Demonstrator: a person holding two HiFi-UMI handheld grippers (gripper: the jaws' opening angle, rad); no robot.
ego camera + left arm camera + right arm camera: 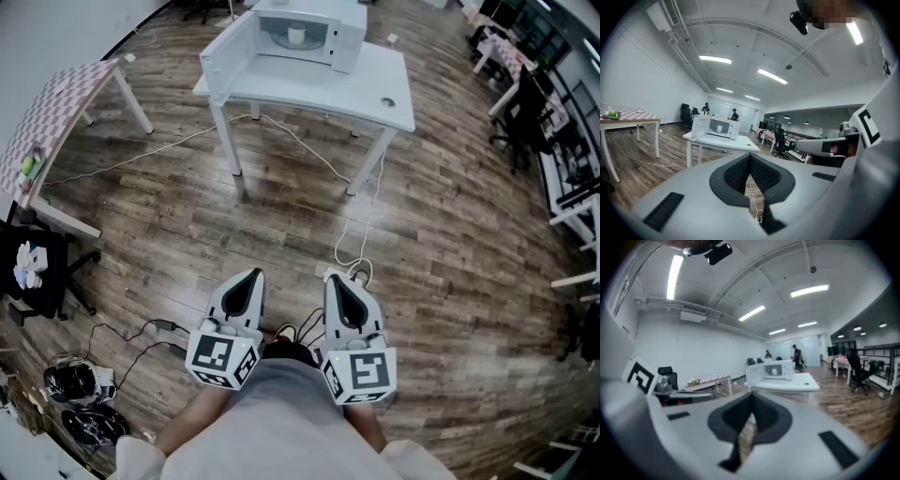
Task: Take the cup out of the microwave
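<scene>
You hold both tools close in front of you, side by side; the left gripper (pixel 249 277) and the right gripper (pixel 334 281) each have their jaws pressed together, gripping nothing; a white cable (pixel 349 246) loops on the wood floor just beyond their tips and runs up toward the white table (pixel 386 114) ahead; the microwave (pixel 345 42) sits at the table's far side, its door (pixel 228 49) swung wide to the left; the cup (pixel 297 36) stands inside it; a checked table (pixel 58 105) stands off left, desk chairs (pixel 514 131) off right; only the gripper views show you two people (pixel 733 114) far behind the microwave, and the ceiling lights (pixel 772 76).
</scene>
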